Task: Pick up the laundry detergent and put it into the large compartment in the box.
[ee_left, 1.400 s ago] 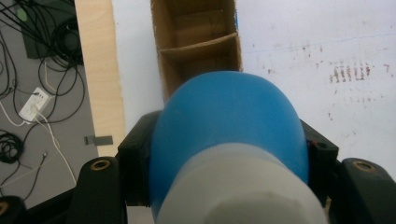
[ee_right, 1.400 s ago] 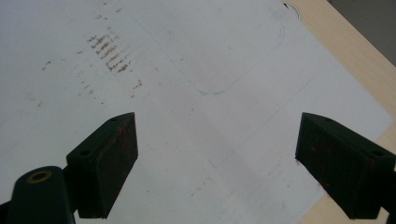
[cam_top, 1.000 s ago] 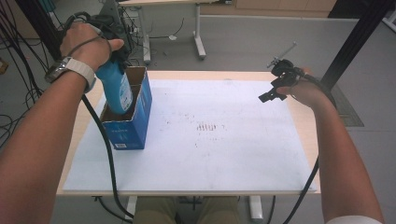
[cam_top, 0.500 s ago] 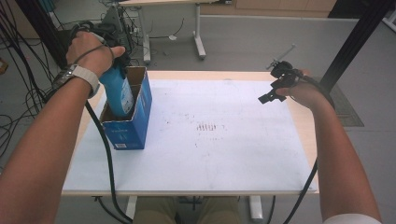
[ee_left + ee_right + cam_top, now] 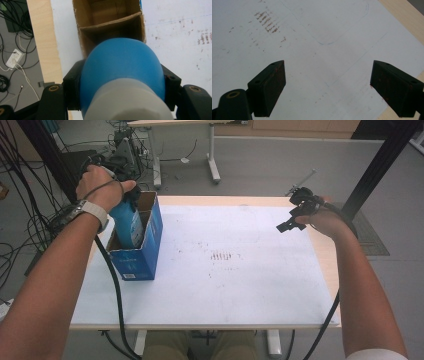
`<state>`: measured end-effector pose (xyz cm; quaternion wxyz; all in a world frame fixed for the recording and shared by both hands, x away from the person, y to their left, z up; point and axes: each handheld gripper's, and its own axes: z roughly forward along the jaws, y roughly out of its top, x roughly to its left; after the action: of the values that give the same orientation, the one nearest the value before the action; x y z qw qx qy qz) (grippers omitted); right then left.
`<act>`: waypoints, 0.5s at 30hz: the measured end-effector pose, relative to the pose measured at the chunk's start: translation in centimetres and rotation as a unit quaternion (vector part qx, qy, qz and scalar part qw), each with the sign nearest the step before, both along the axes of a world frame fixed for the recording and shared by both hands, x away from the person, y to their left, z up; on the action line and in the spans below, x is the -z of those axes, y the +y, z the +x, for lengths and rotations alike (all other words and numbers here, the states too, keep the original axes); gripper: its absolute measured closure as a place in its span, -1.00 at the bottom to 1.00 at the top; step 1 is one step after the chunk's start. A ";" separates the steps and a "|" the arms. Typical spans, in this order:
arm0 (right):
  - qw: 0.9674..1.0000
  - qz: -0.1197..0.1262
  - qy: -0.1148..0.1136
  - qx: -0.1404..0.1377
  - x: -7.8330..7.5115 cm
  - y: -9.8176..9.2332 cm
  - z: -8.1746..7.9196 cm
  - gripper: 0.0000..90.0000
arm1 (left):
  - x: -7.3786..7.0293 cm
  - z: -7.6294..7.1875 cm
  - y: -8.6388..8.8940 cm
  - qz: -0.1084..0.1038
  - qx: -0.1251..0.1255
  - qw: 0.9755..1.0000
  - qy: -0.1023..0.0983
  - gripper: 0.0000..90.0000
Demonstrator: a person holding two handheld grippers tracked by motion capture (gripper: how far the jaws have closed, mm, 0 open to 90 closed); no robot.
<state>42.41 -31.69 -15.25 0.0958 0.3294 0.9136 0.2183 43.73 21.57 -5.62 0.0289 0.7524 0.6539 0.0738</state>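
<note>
1. We see the left tool (image 5: 120, 82) clamped on the shoulder of the blue plastic bottle with a pale cap (image 5: 127, 222), which stands nearly upright, its base already inside the near compartment of the blue cardboard box with a brown divider (image 5: 145, 252).
2. The bottle's long axis points down into the box, so we judge the coming move to be a straight drop.
3. The left hand (image 5: 102, 187) grips from above at the tabletop's (image 5: 250, 305) left edge.
4. The right tool (image 5: 327, 87) hovers wide open and empty, well apart.
</note>
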 end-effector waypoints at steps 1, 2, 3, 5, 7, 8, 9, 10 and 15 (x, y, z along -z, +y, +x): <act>1.000 0.000 0.001 0.000 0.1 0.0 0.0 -0.71 | 0.2 0.0 0.0 0.000 -0.001 1.000 -0.001 -0.17; 1.000 0.002 0.002 0.001 0.2 0.0 0.1 -0.71 | 0.3 0.0 0.1 -0.001 -0.001 1.000 -0.001 -0.17; 1.000 0.002 0.003 0.000 0.2 0.0 0.1 -0.71 | 0.5 0.2 0.2 -0.002 -0.002 1.000 0.002 -0.17; 1.000 0.001 0.004 0.000 0.3 0.1 0.2 -0.71 | 0.8 0.2 0.2 -0.004 -0.001 1.000 0.002 -0.17; 1.000 0.001 0.004 0.000 0.4 0.1 0.2 -0.71 | 1.3 0.3 0.3 -0.005 0.000 1.000 0.004 -0.17; 1.000 0.001 0.005 0.001 0.4 0.1 0.2 -0.71 | 1.5 0.3 0.3 -0.006 0.001 1.000 0.003 -0.17; 1.000 0.000 0.006 0.001 0.4 0.1 0.2 -0.71 | 1.8 0.5 0.3 -0.005 0.004 1.000 0.008 -0.17; 1.000 0.000 0.007 0.001 0.5 0.1 0.2 -0.71 | 2.0 0.4 0.3 -0.006 0.004 1.000 0.005 -0.17; 1.000 -0.001 0.009 0.002 0.5 0.1 0.3 -0.71 | 2.9 0.4 0.4 -0.007 0.005 1.000 0.002 -0.17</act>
<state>42.71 -31.56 -15.79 0.0887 0.3331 0.9140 0.2141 44.12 21.94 -8.49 0.0329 0.7555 0.6508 0.0679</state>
